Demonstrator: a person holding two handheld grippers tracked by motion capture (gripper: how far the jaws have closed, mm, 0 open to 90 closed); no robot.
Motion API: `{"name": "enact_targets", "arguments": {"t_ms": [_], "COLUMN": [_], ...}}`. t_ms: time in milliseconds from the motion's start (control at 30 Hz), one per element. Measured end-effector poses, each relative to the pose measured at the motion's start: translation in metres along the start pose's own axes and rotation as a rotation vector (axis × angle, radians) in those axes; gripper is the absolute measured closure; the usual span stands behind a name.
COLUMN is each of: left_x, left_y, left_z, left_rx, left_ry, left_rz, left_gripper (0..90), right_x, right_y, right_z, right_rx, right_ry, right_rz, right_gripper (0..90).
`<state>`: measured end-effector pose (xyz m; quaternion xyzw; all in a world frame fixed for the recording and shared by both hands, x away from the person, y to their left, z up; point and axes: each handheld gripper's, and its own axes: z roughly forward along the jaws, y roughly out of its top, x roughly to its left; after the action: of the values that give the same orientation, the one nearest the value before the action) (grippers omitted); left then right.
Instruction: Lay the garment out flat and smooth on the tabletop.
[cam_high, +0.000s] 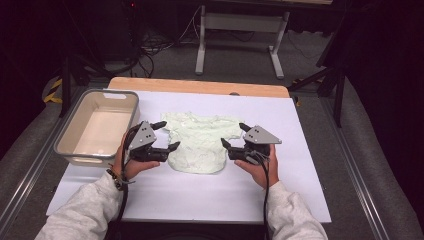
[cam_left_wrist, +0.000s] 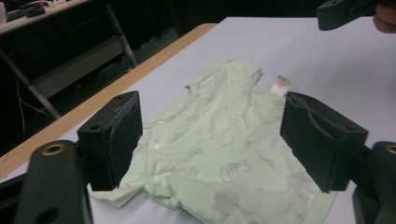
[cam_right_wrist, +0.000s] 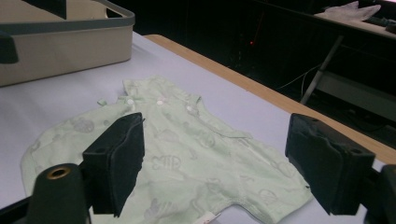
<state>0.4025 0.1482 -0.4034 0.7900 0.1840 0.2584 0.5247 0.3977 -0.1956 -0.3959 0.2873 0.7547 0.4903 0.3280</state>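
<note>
Three cameras, one table

The high view looks forward and down over the whole white table (cam_high: 300, 200); each gripper view sits low and close, peering between its own jaws from opposite sides, and all three share the pale green shirt (cam_high: 200, 142) (cam_left_wrist: 219, 154) (cam_right_wrist: 187, 154).

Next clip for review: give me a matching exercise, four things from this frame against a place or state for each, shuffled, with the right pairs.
Things:
1. pale green printed baby shirt
2. grey-rimmed beige plastic tub
3. left gripper
4. right gripper

Places or states:
A. stands at the table's left edge, nothing in it
B. jaws open, at the shirt's right edge
C. lies spread flat in the middle of the white table top
D. jaws open, at the shirt's left edge

Pairs: 1-C, 2-A, 3-D, 4-B
</note>
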Motion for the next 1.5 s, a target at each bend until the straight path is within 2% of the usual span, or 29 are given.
{"name": "enact_targets", "arguments": {"t_ms": [67,167,467,533,667,767,967,1100,1267,1500], "left_x": [0.0,0.0,-0.006,-0.008,-0.01,-0.012,-0.018,-0.022,-0.028,-0.032], "left_y": [0.0,0.0,-0.006,-0.007,-0.011,-0.013,-0.018,-0.024,-0.031,-0.045], "left_z": [-0.004,-0.006,-0.019,-0.022,-0.029,-0.033,-0.039,-0.041,-0.044,-0.051], "left_rx": [-0.006,-0.015,-0.017,-0.021,-0.023,-0.027,-0.02,-0.018,-0.002,0.028], "left_ry": [-0.022,-0.028,-0.044,-0.05,-0.055,-0.048,-0.043,-0.033,-0.039,-0.026], "left_rz": [0.011,0.0,0.021,0.02,0.015,0.027,0.024,0.023,0.028,0.022], "left_gripper": [18.2,16.9,11.3,11.1,10.0,9.5,8.9,8.7,8.2,8.3], "right_x": [0.002,0.002,0.005,0.006,0.007,0.009,0.014,0.017,0.022,0.028], "right_y": [-0.001,-0.002,-0.008,-0.009,-0.012,-0.014,-0.018,-0.022,-0.027,-0.036], "right_z": [-0.004,-0.007,-0.018,-0.019,-0.023,-0.025,-0.032,-0.034,-0.037,-0.04], "right_rx": [0.002,-0.004,-0.013,0.0,-0.006,-0.008,-0.027,-0.014,-0.004,0.014], "right_ry": [0.0,0.01,0.012,0.002,0.012,0.017,0.031,0.033,0.024,0.045], "right_rz": [0.004,0.01,0.04,0.025,0.017,-0.003,-0.026,-0.044,-0.072,-0.093], "right_gripper": [18.5,17.6,13.3,11.9,11.6,12.4,13.3,13.6,14.2,15.0]}}
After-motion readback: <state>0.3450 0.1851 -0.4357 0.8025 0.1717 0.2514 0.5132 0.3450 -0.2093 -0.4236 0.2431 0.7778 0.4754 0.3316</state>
